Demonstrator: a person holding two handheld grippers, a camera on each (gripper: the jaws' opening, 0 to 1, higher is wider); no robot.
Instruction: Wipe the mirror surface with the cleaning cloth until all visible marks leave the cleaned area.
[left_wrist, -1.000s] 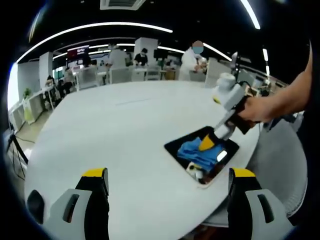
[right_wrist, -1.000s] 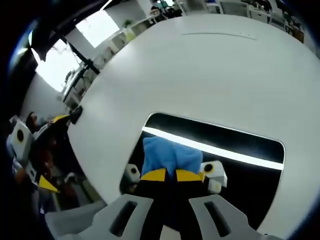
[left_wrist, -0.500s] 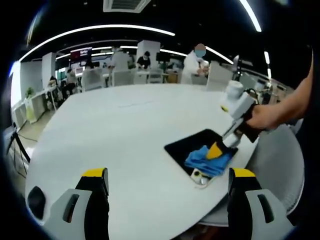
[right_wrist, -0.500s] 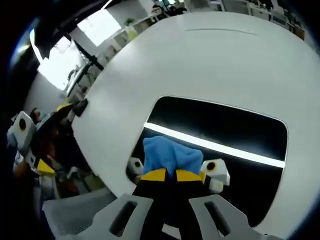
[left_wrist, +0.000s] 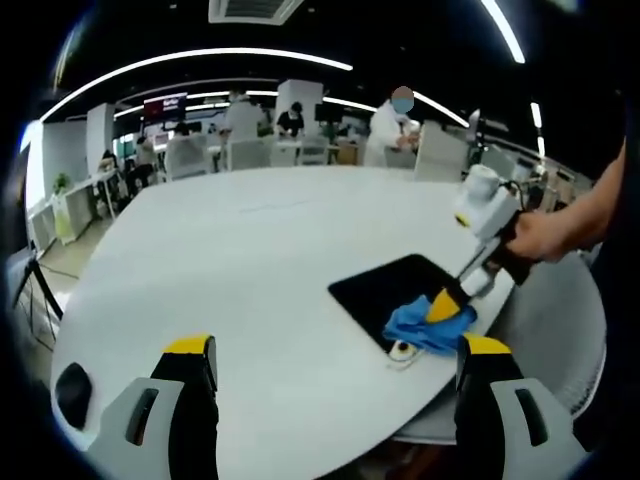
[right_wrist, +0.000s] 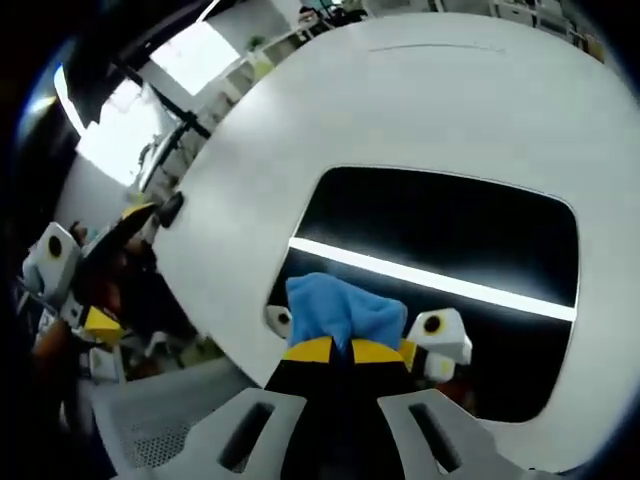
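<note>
My left gripper (left_wrist: 335, 400) hangs spread and empty above the near side of the white table (left_wrist: 220, 260), both yellow-tipped jaws wide apart with nothing between them, well apart from the work. To its right in the left gripper view, the mirror (left_wrist: 395, 290) lies flat near the table's edge: a dark, glossy rectangle with rounded corners, reading almost black because it reflects the unlit ceiling. Further right, my right gripper (left_wrist: 443, 305) presses the cloth (left_wrist: 425, 327) onto the mirror's near corner, my hand (left_wrist: 545, 235) behind it on the handle. In the right gripper view, my right gripper (right_wrist: 331, 350) is clenched on the cloth (right_wrist: 335, 310), a soft, crumpled blue fabric bunched up between the closed jaws and touching the glass. The mirror (right_wrist: 450, 235) here shows a smooth, hard surface crossed by one bright reflected strip of ceiling light; two small white fittings with dark round centres sit at its near edge, either side of the jaws. I judge the wiping step to be in hand, with the cloth at the near end of the mirror. I cannot tell whether marks remain; none are legible on the dark surface. The next move, as I judge it, calls for a flat, even stroke across the uncovered glass toward the far edge, keeping pressure light enough that the mirror does not slide on the smooth tabletop, which is close to its edge here.
</note>
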